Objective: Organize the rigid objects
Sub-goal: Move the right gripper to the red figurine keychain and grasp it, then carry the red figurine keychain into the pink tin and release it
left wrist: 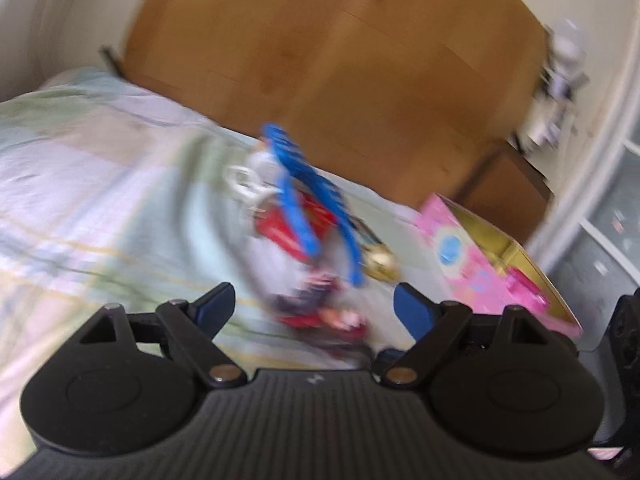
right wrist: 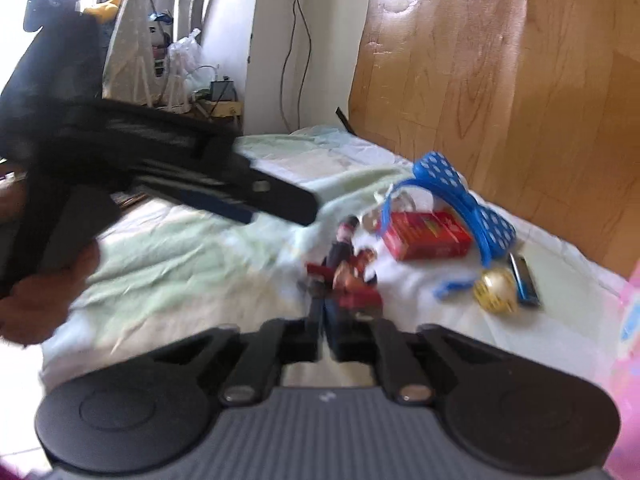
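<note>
Right wrist view shows my right gripper (right wrist: 325, 350) with its jaws clenched together just below the toy figure (right wrist: 352, 276) lying on the bed (right wrist: 168, 264); I cannot tell whether they pinch a leg. If they hold only a thin limb, the figure could twist free when lifted. My left gripper (left wrist: 316, 312) hangs released, jaws wide, nothing between them. Beyond the figure lie the red box (right wrist: 426, 236), the blue dotted hoop (right wrist: 460, 192) and the gold ball (right wrist: 496, 290); the pink box (left wrist: 496, 264) sits to the figure's right.
</note>
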A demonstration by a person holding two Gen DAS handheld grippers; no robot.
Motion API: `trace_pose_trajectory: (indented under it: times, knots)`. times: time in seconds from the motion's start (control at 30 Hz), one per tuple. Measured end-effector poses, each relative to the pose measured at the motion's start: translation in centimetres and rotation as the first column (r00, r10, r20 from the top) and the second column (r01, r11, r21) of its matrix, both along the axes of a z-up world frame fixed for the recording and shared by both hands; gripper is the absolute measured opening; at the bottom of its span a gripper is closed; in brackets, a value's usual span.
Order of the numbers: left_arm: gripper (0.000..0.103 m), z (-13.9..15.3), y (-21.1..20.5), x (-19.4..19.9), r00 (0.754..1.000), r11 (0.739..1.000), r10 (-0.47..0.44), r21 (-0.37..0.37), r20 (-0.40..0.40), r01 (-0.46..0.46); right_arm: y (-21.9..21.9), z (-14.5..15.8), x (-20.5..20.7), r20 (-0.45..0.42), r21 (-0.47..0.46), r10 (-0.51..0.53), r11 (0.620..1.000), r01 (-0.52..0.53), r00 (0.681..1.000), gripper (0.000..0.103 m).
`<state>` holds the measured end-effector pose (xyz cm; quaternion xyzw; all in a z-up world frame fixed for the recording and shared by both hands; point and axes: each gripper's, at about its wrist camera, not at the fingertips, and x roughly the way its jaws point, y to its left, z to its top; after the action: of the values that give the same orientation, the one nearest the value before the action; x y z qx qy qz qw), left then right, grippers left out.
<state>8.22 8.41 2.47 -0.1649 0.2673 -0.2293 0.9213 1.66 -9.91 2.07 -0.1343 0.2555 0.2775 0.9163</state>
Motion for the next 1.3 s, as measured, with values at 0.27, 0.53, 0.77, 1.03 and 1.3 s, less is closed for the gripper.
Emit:
trace_pose_trajectory:
  times: [0.27, 0.53, 0.77, 1.03, 1.3]
  knots:
    - [0.088, 0.5, -9.4, -1.1, 0.983, 0.969, -0.164, 0.200, 0.085, 0.145, -8.9, 0.5, -6.4, -0.008, -0.032, -0.156, 0.987, 0.156, 0.988, 0.004]
    - [0.089, 2.0, -6.0, 0.0, 0.995, 0.982, -0.022, 0.188, 0.094, 0.004, -9.0, 0.4, -4.6, -0.033, 0.085, -0.140, 0.986, 0.143, 0.990, 0.031]
    - [0.089, 0.8, -3.5, 2.1, 0.998, 0.985, -0.056, 0.165, 0.001, 0.055, -3.7, -0.1, 0.2, -0.043, 0.097, -0.033, 0.995, 0.037, 0.999, 0.047]
    - [0.074, -2.4, -3.2, 5.6, 0.989, 0.986, -0.103, 0.121, -0.109, 0.116, -1.4, -1.9, 7.0, -0.200, 0.128, -0.034, 0.990, 0.061, 0.979, 0.053]
    - [0.073, -2.2, -4.9, 2.8, 0.984, 0.985, -0.143, 0.079, -0.102, 0.151, -3.4, -1.9, 4.3, -0.160, 0.092, -0.056, 0.993, 0.071, 0.986, 0.048]
